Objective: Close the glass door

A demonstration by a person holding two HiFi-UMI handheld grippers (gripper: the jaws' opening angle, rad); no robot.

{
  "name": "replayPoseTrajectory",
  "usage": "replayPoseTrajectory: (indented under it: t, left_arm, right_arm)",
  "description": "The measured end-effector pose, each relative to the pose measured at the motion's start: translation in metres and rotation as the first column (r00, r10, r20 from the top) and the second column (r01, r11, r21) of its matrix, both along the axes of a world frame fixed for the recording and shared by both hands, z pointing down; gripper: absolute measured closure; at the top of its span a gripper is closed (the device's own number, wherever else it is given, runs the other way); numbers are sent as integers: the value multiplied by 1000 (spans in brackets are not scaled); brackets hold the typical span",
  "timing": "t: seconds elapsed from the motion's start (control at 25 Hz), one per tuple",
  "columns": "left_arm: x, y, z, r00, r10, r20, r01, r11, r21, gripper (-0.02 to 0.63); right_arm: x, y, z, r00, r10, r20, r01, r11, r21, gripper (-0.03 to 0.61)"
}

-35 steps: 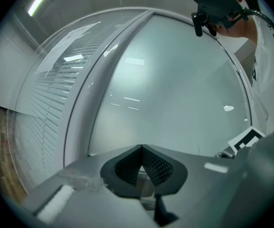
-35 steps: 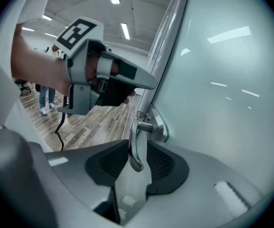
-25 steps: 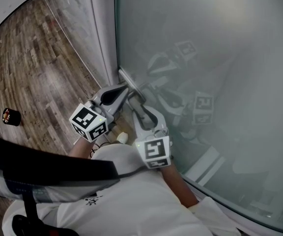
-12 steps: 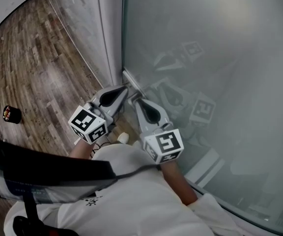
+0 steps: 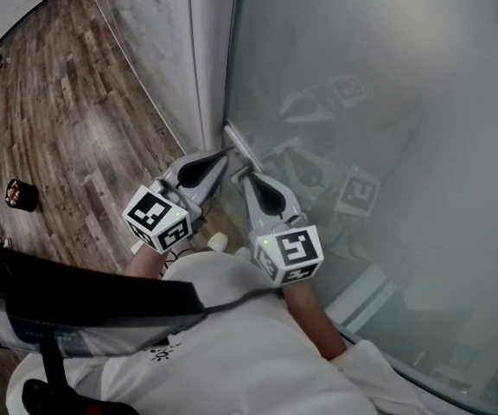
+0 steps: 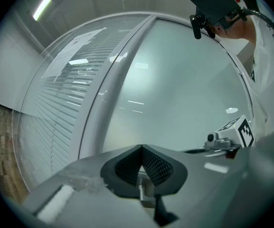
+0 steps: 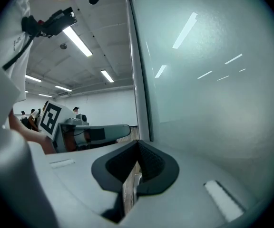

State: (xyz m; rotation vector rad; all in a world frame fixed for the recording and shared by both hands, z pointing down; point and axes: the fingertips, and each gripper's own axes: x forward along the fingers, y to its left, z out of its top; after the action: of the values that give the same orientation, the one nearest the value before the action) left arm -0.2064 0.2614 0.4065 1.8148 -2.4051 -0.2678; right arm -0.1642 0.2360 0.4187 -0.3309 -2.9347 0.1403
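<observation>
The frosted glass door fills the right of the head view; its left edge runs down beside a white post. A short metal handle bar slants off that edge. My left gripper is shut, its tip against the handle's left side; in the left gripper view the pads meet with nothing between them. My right gripper sits just below the handle's lower end. Its jaws have just been closing and are shut; the right gripper view shows nothing between the pads, with the door edge straight ahead.
Wood floor spreads to the left, with a small black and red object on it. A glass partition with blinds stands left of the post. The person's white shirt fills the bottom of the head view.
The door's edge and handle have shifted right in the head view. Both grippers went with it. The right gripper rolled and its jaws went from open to shut.
</observation>
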Motion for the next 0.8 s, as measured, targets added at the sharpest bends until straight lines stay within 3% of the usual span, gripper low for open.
replayPoseTrajectory:
  t: [0.4, 0.8]
  left_arm:
    - [1, -4, 10, 1000, 3, 4, -3, 1000, -7, 609]
    - [-9, 9, 14, 1000, -13, -7, 13, 1000, -6, 609]
  right_arm:
    - [-6, 5, 9, 1000, -28, 8, 28, 998, -64, 571]
    - [-16, 13, 6, 1000, -16, 7, 17, 999, -46, 571]
